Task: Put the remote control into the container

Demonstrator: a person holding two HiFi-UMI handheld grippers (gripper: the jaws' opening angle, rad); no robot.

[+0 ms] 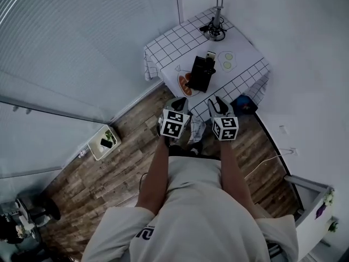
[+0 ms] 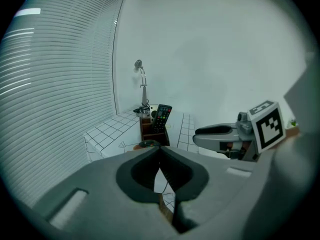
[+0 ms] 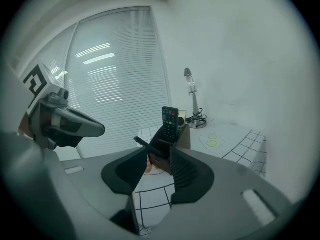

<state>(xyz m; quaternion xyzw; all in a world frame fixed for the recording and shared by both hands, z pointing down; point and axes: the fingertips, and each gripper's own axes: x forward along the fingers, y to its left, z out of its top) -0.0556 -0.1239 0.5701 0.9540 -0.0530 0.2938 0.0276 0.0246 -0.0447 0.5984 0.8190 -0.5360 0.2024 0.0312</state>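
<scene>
Remote control (image 3: 170, 120) — black, coloured buttons — stands upright in container (image 3: 184, 136); left gripper (image 2: 160, 154) pressed together, right gripper (image 3: 157, 156) spread.

The person wears a white short-sleeved T-shirt (image 1: 202, 212) with dark lettering. The left gripper (image 1: 177, 102) and right gripper (image 1: 217, 103) are grey, black-padded inside the jaws, with 1 black-and-white marker cube (image 1: 174, 123) behind each.

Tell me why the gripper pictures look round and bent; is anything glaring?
Left gripper view: wide-angle lens, black corners; the blinds bow into curves, with bright streaks at top left. Right gripper view: same round frame; the remote control is fairly sharp, the near jaws soft. Head view: evenly lit, straight lines bowed.
</scene>
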